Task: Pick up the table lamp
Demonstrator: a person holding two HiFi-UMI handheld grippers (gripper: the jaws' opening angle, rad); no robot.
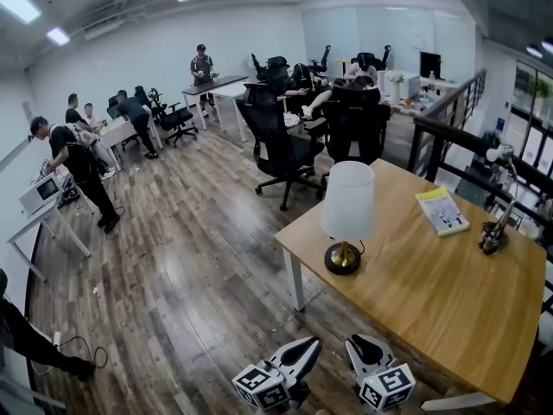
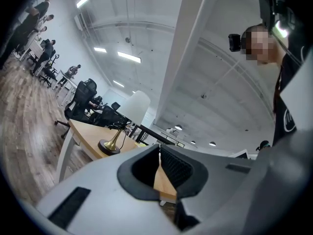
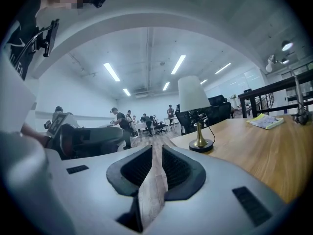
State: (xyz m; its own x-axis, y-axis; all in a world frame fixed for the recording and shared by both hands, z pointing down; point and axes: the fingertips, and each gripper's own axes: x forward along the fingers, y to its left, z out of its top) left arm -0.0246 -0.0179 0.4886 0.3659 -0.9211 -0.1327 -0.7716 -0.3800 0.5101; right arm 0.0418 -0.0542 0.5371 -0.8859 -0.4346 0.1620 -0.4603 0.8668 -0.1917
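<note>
Lamp (image 1: 347,217) upright on desk (image 1: 432,301) — left claw (image 1: 309,346), right claw (image 1: 359,342) closed

You have the table lamp (image 1: 347,217) standing upright near the left corner of the wooden table (image 1: 432,292): white tapered shade, brass stem, round black base flat on the top.

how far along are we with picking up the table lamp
Nothing looks done yet: the table lamp stands upright on the table, untouched. In hand: the left gripper and right gripper are short of the table's near edge, both shut and empty. Remaining: reach the lamp, open, grip, lift.
</note>
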